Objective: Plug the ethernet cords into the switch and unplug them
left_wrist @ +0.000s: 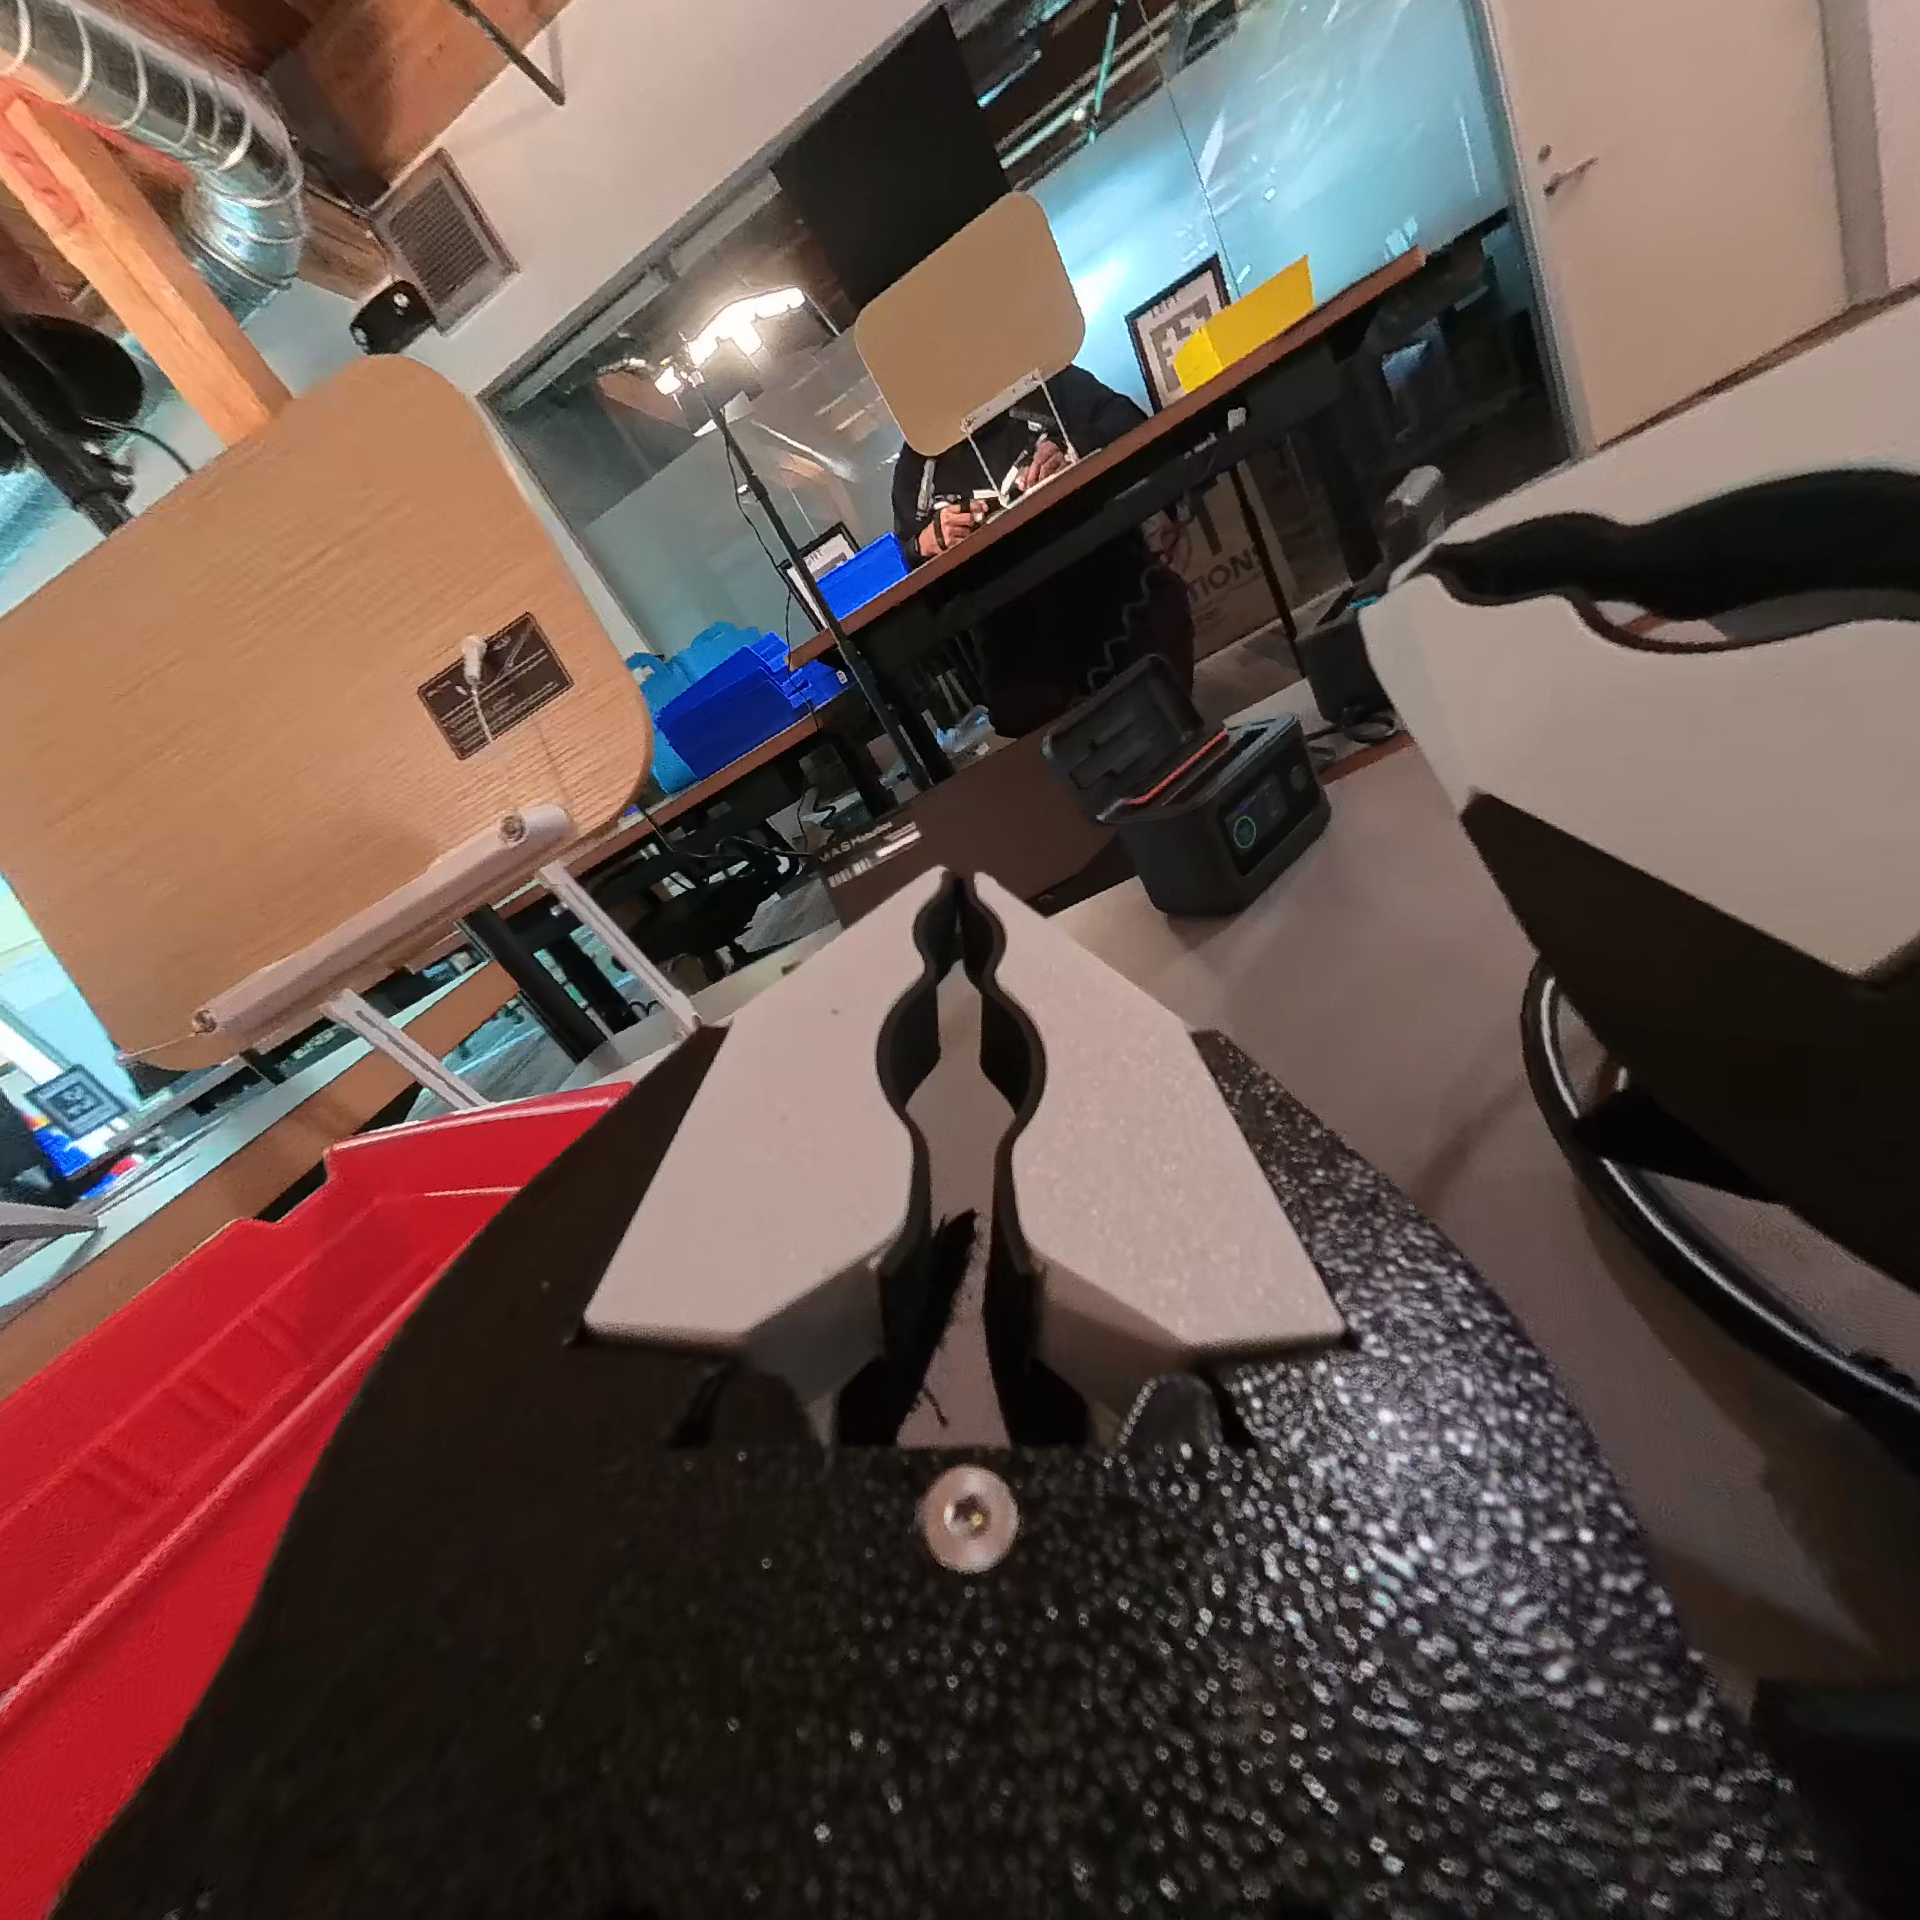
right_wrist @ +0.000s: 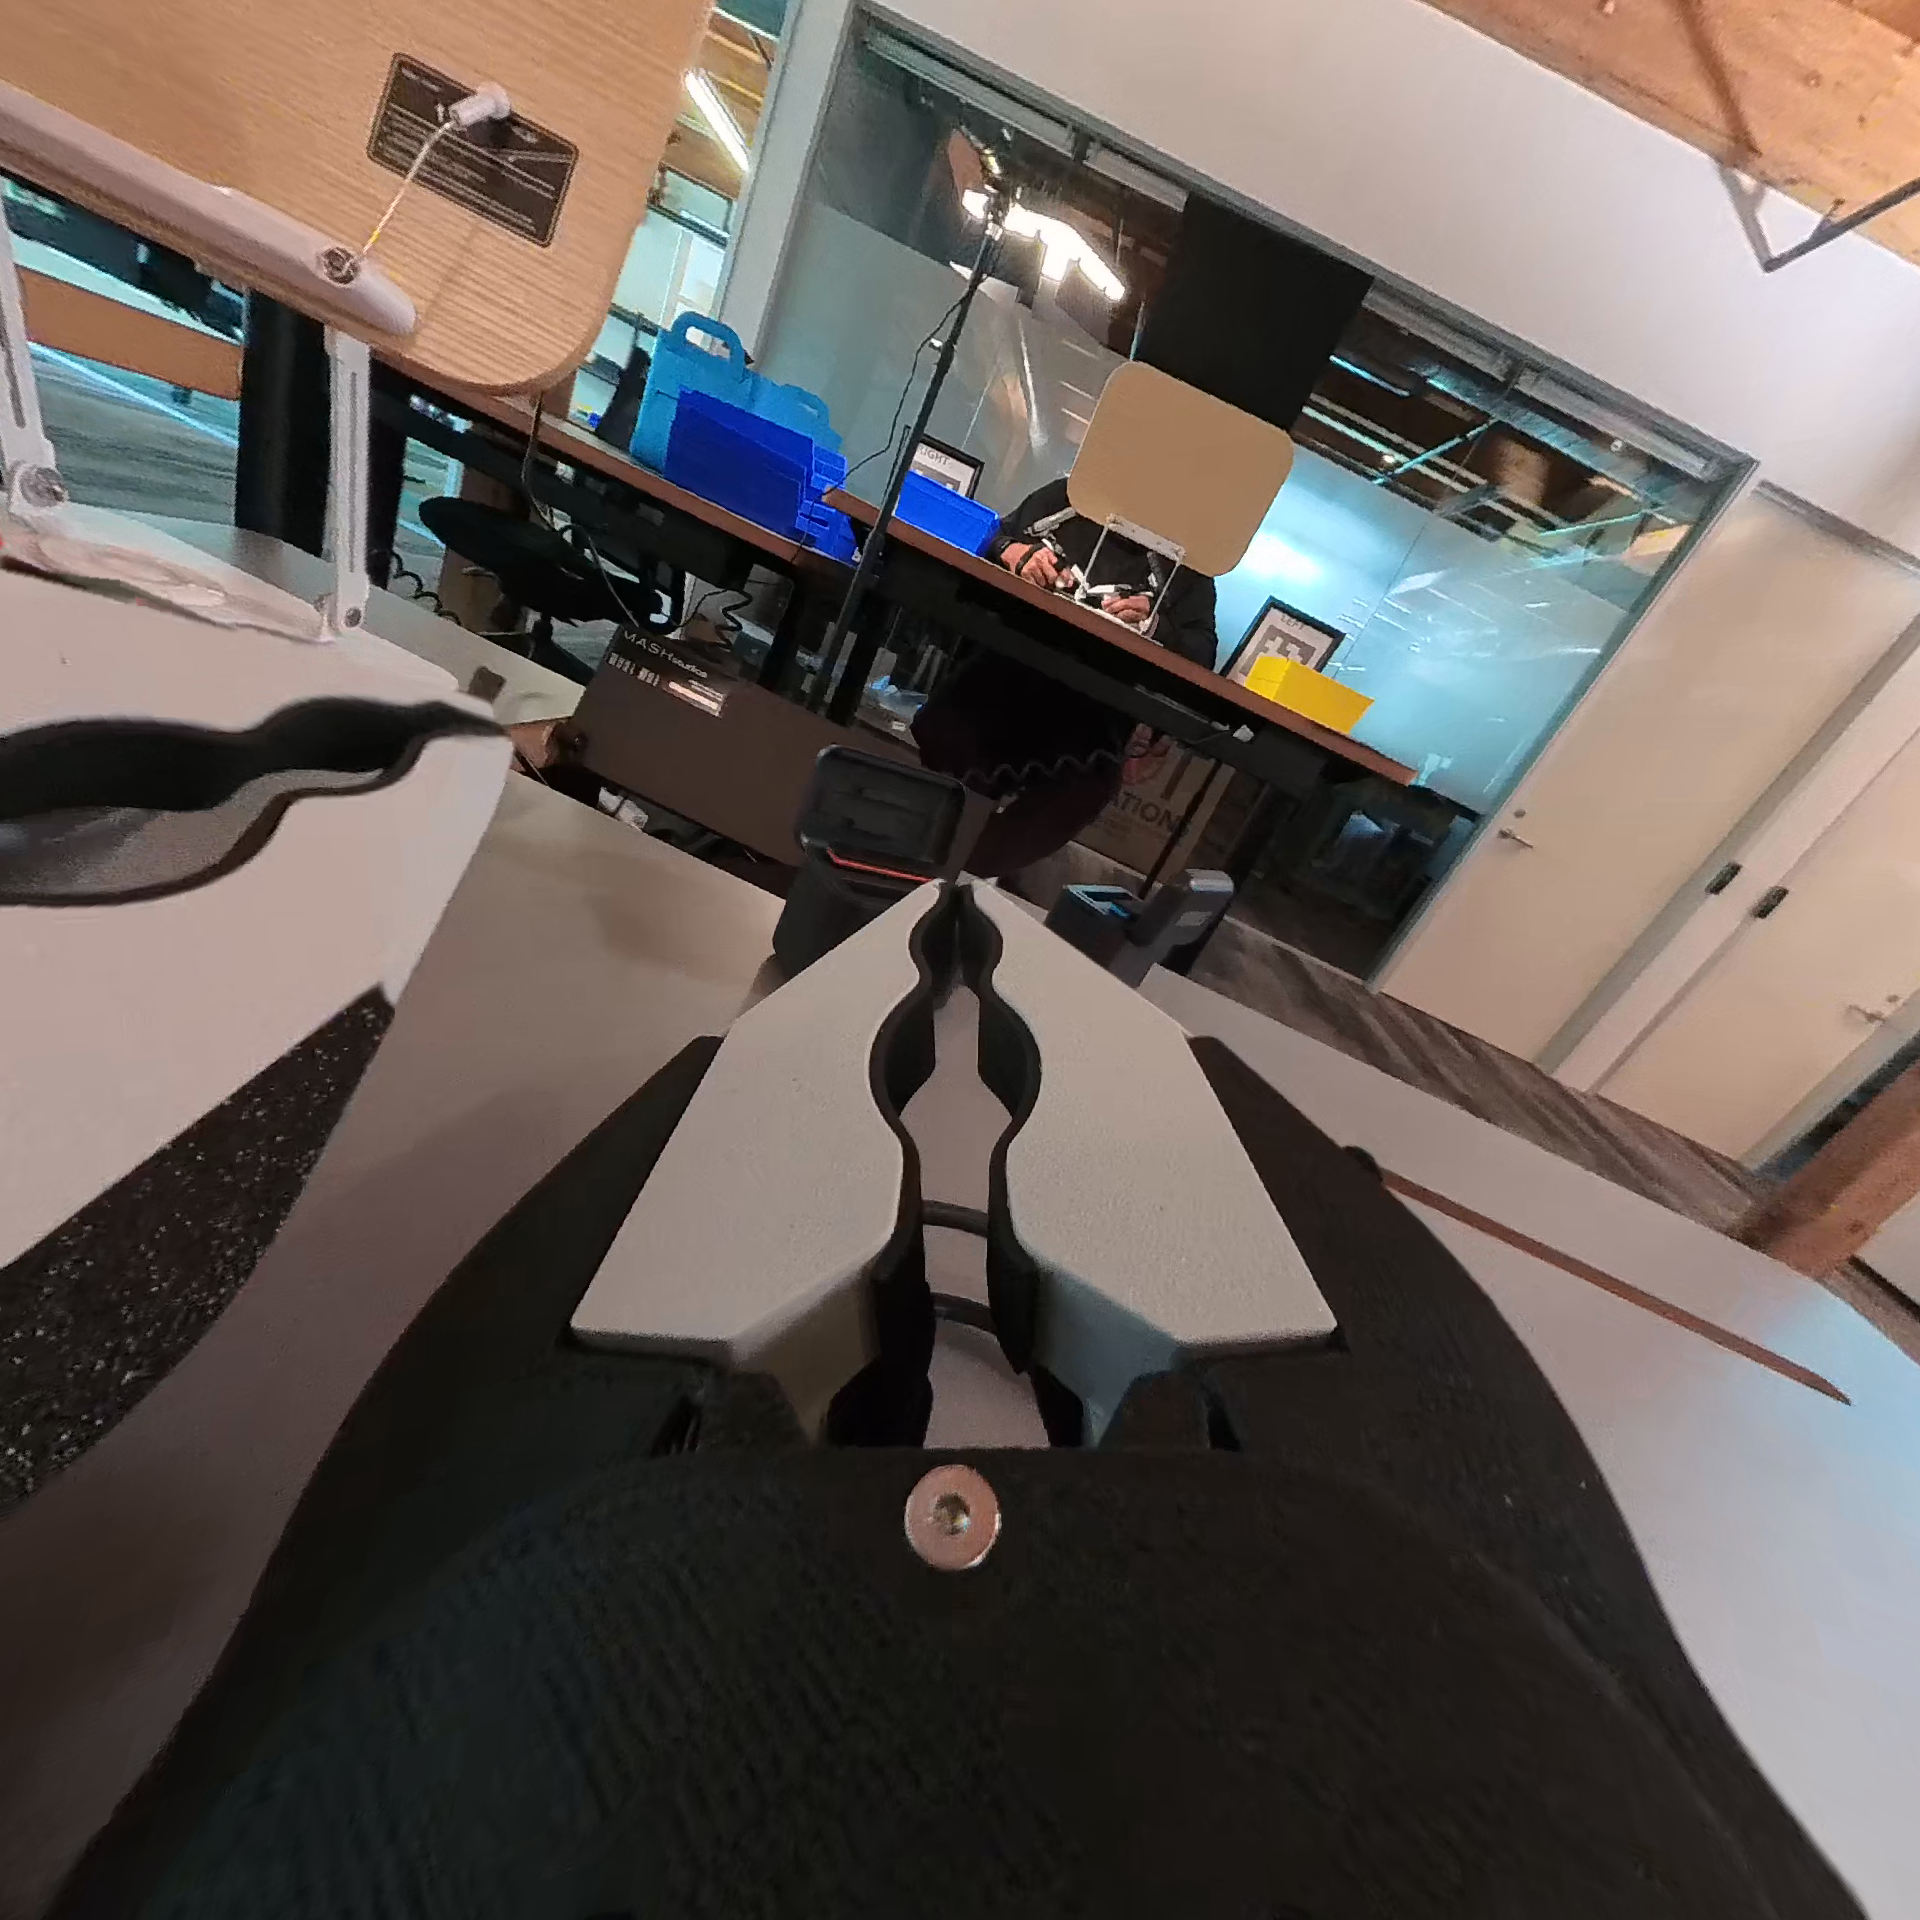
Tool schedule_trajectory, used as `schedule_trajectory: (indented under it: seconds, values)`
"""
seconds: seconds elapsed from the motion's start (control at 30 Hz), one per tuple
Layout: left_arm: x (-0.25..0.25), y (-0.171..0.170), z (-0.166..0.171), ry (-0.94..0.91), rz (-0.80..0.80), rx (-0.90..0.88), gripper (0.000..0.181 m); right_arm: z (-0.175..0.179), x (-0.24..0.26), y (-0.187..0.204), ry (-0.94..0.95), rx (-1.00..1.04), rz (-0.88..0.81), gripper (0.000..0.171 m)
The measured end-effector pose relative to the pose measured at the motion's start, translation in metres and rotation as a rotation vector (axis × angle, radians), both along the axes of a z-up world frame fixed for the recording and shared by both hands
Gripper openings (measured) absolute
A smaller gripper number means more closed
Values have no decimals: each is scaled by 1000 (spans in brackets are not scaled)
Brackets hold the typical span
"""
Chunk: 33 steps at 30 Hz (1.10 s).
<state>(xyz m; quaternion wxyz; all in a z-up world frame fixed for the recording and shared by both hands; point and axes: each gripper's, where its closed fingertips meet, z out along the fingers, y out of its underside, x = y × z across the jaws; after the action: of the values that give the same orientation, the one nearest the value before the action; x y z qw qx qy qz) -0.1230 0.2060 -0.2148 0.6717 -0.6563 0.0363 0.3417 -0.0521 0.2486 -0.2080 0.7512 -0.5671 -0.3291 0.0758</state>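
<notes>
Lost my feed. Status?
Left gripper shut, empty. Right gripper shut, empty. Black cable beside them; switch unseen. Red bin at left.

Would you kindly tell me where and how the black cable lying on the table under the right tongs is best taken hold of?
Grip the bare curved stretch of the black cable from above, fingers straddling it crosswise. It lies flat on the grey table in a loop, so only its top is free. Its plug is out of view. The right tongs are shut and must open first.
</notes>
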Motion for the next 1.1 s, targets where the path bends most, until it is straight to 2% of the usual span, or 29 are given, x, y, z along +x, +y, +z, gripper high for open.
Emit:
schedule_trajectory:
  seconds: [0.37, 1.1]
  values:
    - [-7, -1, -3, -91, -8, 18, 0, -7, -7, -2, -70, 12, 6, 0]
    - [-7, 5, -11, -154, -47, -23, 0, -12, -6, 2, -102, -3, -34, 0]
